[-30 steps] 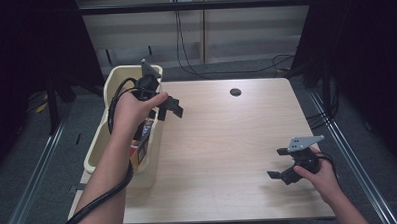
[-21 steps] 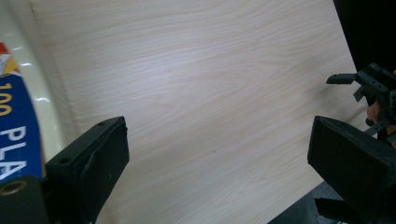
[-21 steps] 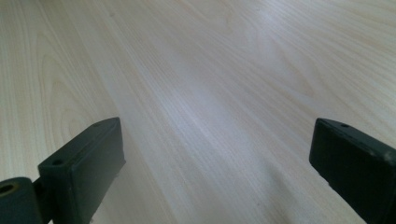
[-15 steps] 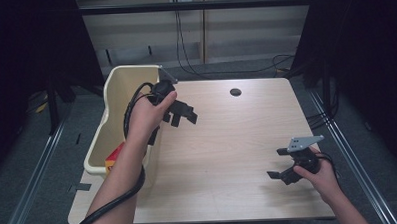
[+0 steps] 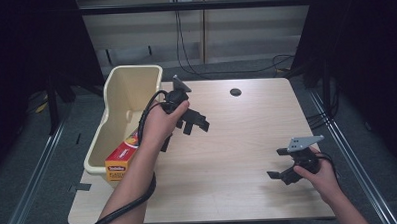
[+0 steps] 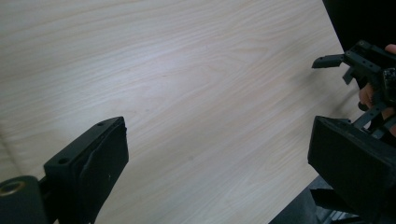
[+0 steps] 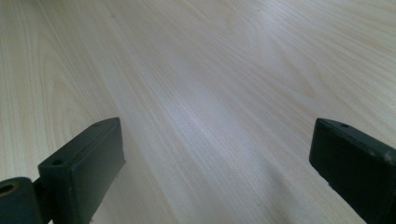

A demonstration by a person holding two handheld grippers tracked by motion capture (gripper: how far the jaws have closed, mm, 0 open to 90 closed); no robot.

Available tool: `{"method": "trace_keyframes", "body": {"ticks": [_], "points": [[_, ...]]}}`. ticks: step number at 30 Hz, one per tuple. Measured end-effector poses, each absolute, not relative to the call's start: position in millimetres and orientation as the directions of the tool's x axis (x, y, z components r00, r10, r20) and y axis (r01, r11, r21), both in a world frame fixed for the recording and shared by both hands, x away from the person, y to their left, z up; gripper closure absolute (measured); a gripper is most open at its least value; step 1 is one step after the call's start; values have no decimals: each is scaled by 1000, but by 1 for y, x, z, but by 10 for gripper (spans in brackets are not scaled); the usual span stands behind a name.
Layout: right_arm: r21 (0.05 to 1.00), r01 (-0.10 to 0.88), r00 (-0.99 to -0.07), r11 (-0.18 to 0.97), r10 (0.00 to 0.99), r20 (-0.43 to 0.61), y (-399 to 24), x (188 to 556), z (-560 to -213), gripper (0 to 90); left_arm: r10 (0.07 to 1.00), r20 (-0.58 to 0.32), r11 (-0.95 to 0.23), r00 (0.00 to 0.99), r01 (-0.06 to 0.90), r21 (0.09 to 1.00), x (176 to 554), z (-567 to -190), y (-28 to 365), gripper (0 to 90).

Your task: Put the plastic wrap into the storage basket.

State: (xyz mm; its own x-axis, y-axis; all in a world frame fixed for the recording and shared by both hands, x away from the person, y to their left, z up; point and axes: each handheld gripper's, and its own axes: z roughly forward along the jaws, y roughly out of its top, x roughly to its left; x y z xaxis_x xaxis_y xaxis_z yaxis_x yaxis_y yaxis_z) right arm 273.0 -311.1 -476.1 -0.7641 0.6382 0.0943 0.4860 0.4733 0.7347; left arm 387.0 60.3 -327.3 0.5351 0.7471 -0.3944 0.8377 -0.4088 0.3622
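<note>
My left gripper [image 5: 195, 124] hangs over the left-middle of the wooden table [image 5: 237, 135], just right of a cream plastic bin [image 5: 116, 81]. Its jaws are wide apart with nothing between them, as the left gripper view [image 6: 217, 135] shows over bare wood. An orange and red box [image 5: 122, 157] lies in the near end of the bin. My right gripper [image 5: 277, 164] rests low at the table's near right, open and empty, with bare wood between its jaws in the right gripper view [image 7: 215, 128]. The left gripper view catches that right gripper [image 6: 359, 63] at its upper right.
A small dark hole [image 5: 235, 92] sits in the table near its far edge. The bin overhangs the table's left side. Cables [image 5: 189, 47] run along the floor behind the table, and metal rails [image 5: 33, 163] flank it.
My left gripper has swung from above the bin rightward out over the table, uncovering the box in the bin. The right gripper has stayed still.
</note>
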Motion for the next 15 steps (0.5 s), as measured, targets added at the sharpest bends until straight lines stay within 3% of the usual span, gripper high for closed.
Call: {"method": "trace_keyframes", "body": {"ticks": [15], "points": [[733,488,-765,475,636,97,-312,273,-476,33,718,-389,-458,577,813,360,379,-357,36,52]]}}
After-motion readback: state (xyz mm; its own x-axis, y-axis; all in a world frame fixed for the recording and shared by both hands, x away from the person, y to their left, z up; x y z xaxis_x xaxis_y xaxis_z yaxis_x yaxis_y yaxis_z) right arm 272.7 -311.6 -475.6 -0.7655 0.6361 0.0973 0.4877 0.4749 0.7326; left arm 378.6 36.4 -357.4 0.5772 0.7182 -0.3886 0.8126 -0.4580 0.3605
